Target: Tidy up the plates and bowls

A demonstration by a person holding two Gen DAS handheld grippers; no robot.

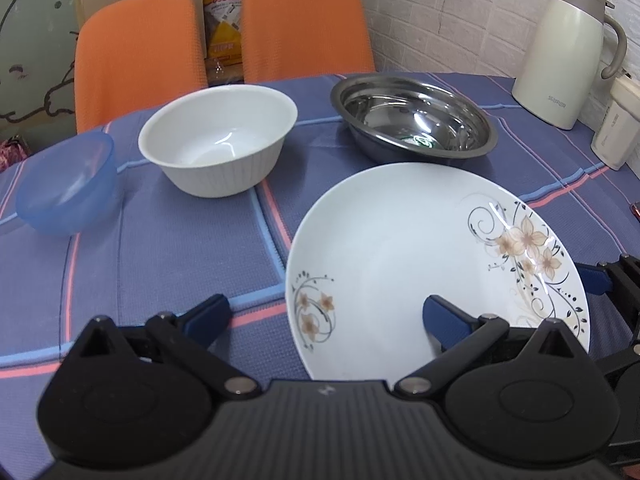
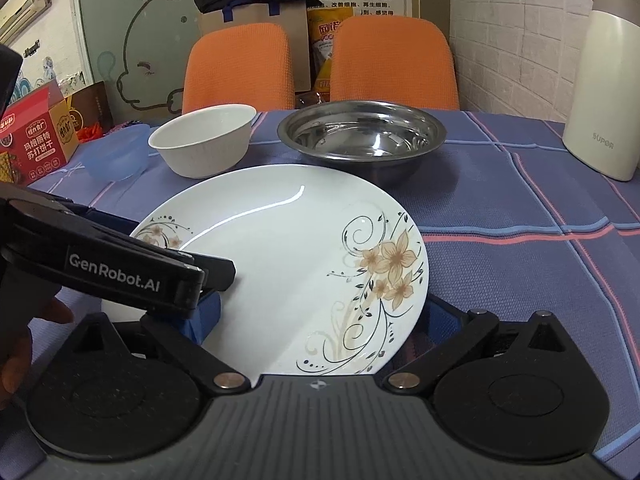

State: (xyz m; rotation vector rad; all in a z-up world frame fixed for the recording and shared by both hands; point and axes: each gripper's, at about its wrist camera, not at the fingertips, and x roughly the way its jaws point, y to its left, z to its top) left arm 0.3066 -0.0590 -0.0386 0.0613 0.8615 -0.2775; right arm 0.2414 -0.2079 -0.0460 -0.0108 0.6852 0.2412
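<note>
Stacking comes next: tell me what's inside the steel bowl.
The steel bowl looks empty: only shiny metal and reflections show in the right wrist view. Its near inner wall is hidden behind its own rim, so a small item there can't be ruled out.

floral plate (image 2: 280, 264) (tilted) before bowls (image 2: 204, 140)

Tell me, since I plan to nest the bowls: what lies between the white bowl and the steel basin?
Only bare tablecloth separates the white bowl from the steel basin; the left wrist view shows it best.
</note>
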